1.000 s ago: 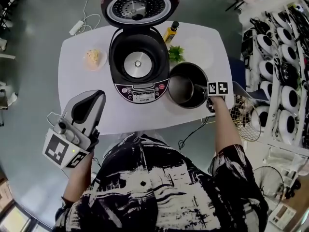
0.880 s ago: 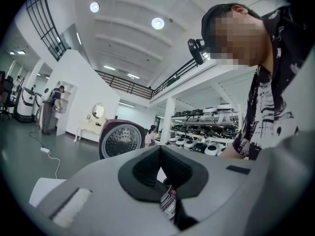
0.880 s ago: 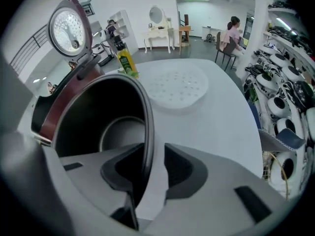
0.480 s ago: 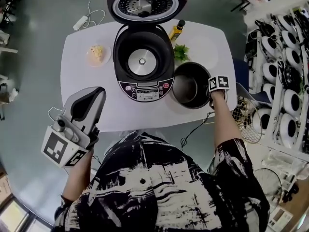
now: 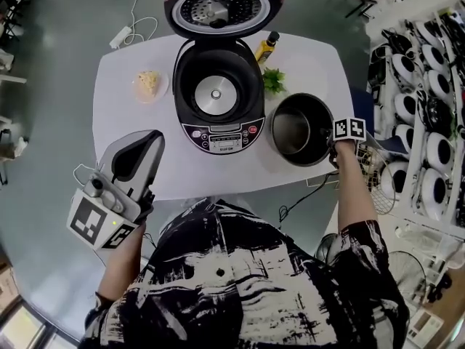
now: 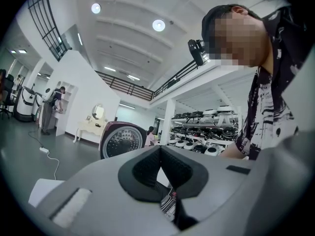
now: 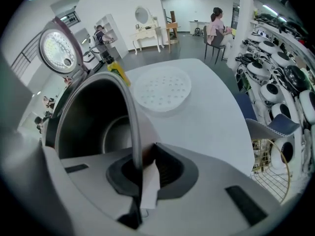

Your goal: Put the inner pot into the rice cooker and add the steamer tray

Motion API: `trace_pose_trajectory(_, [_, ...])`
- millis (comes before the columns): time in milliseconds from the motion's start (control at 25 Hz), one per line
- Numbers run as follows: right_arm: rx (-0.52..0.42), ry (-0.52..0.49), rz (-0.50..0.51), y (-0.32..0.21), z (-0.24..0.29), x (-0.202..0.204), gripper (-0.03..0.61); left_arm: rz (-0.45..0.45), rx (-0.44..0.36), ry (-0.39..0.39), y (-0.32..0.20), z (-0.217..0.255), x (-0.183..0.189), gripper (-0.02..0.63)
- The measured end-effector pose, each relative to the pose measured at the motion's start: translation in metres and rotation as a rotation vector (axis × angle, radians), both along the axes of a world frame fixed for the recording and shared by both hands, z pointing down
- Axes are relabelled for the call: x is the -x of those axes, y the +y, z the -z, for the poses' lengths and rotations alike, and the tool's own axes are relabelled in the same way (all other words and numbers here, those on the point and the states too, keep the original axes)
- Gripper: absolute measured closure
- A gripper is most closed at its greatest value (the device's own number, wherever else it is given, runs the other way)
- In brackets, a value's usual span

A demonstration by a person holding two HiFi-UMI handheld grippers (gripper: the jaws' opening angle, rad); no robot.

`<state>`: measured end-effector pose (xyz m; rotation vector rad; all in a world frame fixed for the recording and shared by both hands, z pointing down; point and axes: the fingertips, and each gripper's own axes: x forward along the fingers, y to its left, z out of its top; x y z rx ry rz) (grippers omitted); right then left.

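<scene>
Right gripper (image 5: 330, 139) clamps the rim of the inner pot (image 5: 294, 129), just right of the open, empty rice cooker (image 5: 216, 93). Left gripper (image 6: 160, 167) has its jaws together, holding nothing. The steamer tray (image 7: 162, 88) lies farther back, so both placements remain.

Showroom: long shelves (image 5: 413, 133) of appliances (image 5: 438, 150)

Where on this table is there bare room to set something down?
The front-left of the table is bare, bordered by the plate of food, the rice cooker and the near edge. The right side is crowded: inner pot, greens, bottle, steamer tray.
</scene>
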<state>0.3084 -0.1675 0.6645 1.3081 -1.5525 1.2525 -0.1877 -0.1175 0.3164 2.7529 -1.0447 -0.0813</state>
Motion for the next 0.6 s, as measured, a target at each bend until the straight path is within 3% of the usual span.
trace_pose_trajectory(320, [-0.117,-0.054,0.061,-0.053,0.119,0.009,0.572,-0.028,-0.039,0.071,-0.001,0.011,-0.002,0.609])
trace_pose_trajectory(600, [-0.206,-0.16,0.214,-0.113,0.202,0.111,0.572,-0.016,-0.042,0.11,0.004,0.015,0.016,0.609])
